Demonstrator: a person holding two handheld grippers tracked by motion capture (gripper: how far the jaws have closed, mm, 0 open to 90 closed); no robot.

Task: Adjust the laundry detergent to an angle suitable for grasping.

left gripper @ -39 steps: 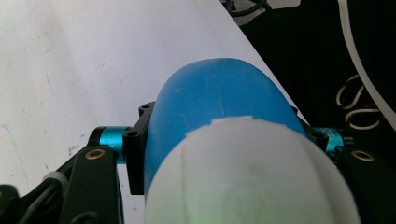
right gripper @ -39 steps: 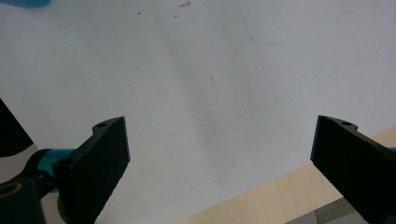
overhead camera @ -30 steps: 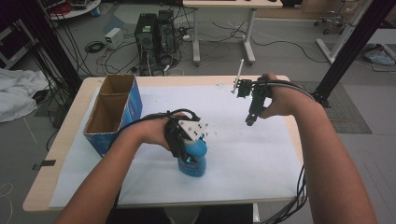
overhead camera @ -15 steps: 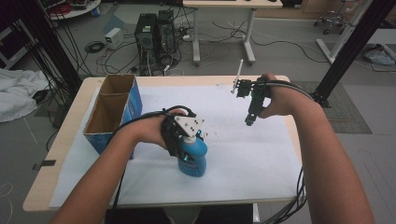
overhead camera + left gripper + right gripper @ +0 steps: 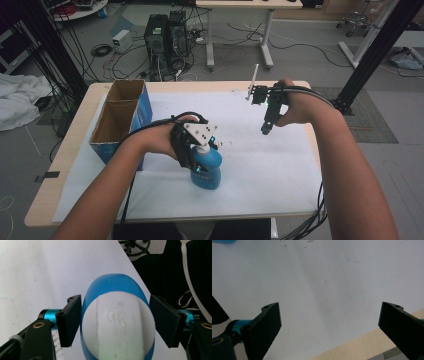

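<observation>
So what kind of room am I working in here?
Likely a robotics or computer lab: desktop towers with tangled cables on the floor, black frame posts, and a paper-covered table.

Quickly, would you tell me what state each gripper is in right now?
Left gripper: jaws just opening, astride the blue bottle, pads off it.
Right gripper: open, holding nothing, above the white sheet.

In the high view the left gripper and its hand cover the top of the blue bottle, so its white cap stays hidden there. In the left gripper view the bottle's lower part runs off the bottom edge, and the raised marks on the cap are too blurred to read. The cardboard box hides its own inside bottom from the high view.
</observation>
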